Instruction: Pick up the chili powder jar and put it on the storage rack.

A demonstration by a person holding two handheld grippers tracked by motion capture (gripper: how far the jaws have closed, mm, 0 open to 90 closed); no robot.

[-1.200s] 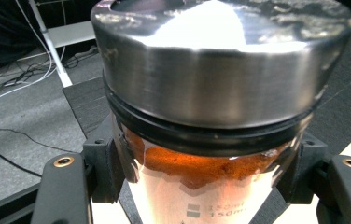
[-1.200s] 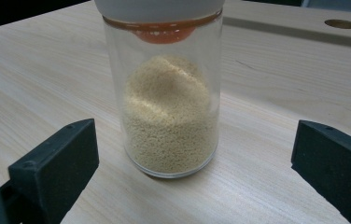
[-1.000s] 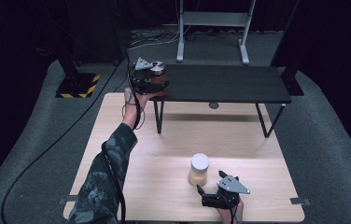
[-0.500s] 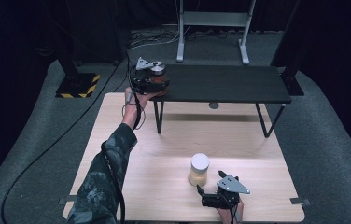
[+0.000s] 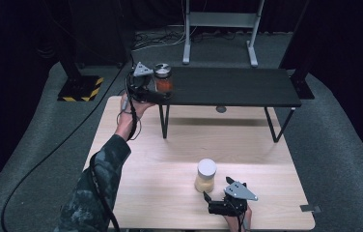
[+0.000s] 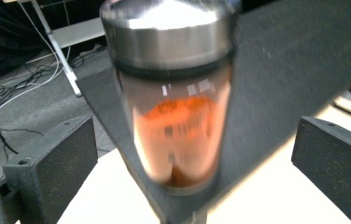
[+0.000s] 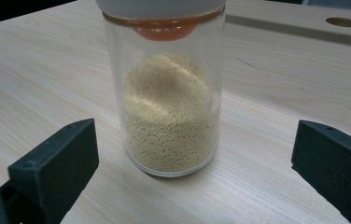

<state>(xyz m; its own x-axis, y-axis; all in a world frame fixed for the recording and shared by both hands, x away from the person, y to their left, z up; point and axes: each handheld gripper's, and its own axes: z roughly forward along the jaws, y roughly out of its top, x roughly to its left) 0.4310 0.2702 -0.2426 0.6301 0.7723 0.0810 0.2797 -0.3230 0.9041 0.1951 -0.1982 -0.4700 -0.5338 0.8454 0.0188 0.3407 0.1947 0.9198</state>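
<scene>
- The surface (image 5: 136, 159) is a pale wooden tabletop; on its far half stands a low black bench (image 5: 237, 87) on thin dark legs.
- The room is dark: grey carpet, a yellow-and-black striped floor plate (image 5: 80, 88) at far left, a grey metal stand (image 5: 220, 24) and loose cables behind the bench.
- My left gripper (image 5: 156, 92) is at the bench's near left corner. Its jaws have just been opening and now stand wide, one on either side of the spice jar (image 5: 162, 78), pads clear of the glass.
- The spice jar, with metal lid and orange-red contents, stands upright on the bench at that corner, close to the edge. In the left gripper view it (image 6: 176, 107) is blurred; I cannot read its label.
- My right gripper (image 5: 208, 199) rests low at the near edge of the surface, jaws wide apart and holding nothing.
- The grain jar (image 5: 205, 175), with white lid and pale yellow grains, stands upright on the wood just ahead of the right gripper. In the right gripper view it (image 7: 169, 107) sits between the two jaws, touching neither.
- Cut off: the grain jar's lid runs off the top of the right gripper view; the spice jar's lid is clipped likewise in the left gripper view.
- Hard to make out: a small round thing (image 5: 221, 109) under the bench and a small grey plate (image 5: 311, 209) at the surface's near right corner; I cannot tell what either is.
</scene>
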